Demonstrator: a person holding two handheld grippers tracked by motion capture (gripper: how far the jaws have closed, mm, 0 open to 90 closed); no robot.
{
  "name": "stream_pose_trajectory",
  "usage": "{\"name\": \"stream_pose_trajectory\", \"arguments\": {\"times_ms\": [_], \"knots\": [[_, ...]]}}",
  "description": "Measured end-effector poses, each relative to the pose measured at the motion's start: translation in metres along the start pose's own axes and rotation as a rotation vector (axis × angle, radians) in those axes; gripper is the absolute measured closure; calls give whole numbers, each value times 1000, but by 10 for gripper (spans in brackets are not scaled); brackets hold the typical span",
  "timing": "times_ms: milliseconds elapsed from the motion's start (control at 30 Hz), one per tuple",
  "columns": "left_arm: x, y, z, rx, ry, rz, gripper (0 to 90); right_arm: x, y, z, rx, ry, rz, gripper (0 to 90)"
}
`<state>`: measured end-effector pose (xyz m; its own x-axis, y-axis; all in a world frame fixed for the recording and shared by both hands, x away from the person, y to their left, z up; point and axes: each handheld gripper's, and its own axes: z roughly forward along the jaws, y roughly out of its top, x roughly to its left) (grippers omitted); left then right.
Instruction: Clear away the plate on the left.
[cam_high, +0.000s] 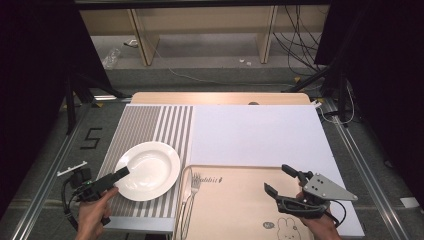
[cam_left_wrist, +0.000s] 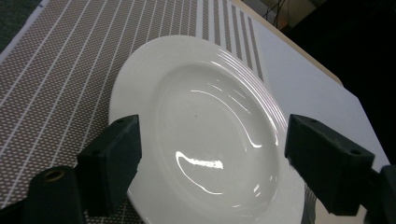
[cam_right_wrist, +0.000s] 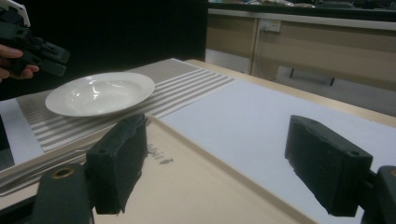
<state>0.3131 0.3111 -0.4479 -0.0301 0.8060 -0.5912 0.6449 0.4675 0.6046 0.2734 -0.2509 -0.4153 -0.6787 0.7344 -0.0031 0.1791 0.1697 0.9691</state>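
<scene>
Plate (cam_high: 148, 170) white, nothing in it, on striped mat (cam_high: 150, 127) | left hand-held gripper (cam_left_wrist: 212, 154) spread at rim | right hand-held gripper (cam_high: 279, 178) spread

White plate (cam_left_wrist: 210, 135): glossy, smooth, ceramic-looking, with bright reflections. Striped placemat (cam_left_wrist: 60, 70), left of frame: matt woven weave, dotted texture. White sheet (cam_high: 255, 132), centre: flat, matt, paper-like. Tray (cam_high: 235, 205), lower centre: pale wood-look, smooth. Fork (cam_high: 192, 192): shiny metal. Gripper pads (cam_right_wrist: 119, 163): matt black, slightly rough.
</scene>
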Motion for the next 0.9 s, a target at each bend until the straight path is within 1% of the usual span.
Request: {"name": "stream_pose_trajectory", "arguments": {"times_ms": [100,167,200,267,333,400,467,533,600,667,700,767,833,900], "knots": [[3,0,1,11,7,-23,186,0,0,0,-2,2,0,218],[5,0,1,12,4,-47,180,0,0,0,-1,2,-1,218],[6,0,1,17,6,-50,180,0,0,0,1,2,-1,218],[7,0,2,27,20,-59,180,0,0,0,0,2,-2,219],[10,0,2,36,21,-74,180,0,0,0,-1,2,1,219],[12,0,3,35,33,-94,180,0,0,0,1,3,-2,219],[15,0,3,45,36,-113,180,1,0,0,0,4,-1,219],[19,-1,4,48,27,-156,182,1,0,0,0,5,0,219],[23,-1,5,62,19,-182,183,1,0,0,0,5,-2,219],[24,-3,7,76,18,-198,183,1,0,0,-2,5,-3,219],[25,-4,8,77,9,-218,183,1,0,0,0,5,0,219],[26,-6,10,97,-14,-252,184,1,0,0,1,5,-3,219],[28,-9,11,101,-27,-289,183,1,0,0,0,6,-3,219],[27,-11,11,101,-37,-315,184,1,0,0,1,5,-3,219]]}}
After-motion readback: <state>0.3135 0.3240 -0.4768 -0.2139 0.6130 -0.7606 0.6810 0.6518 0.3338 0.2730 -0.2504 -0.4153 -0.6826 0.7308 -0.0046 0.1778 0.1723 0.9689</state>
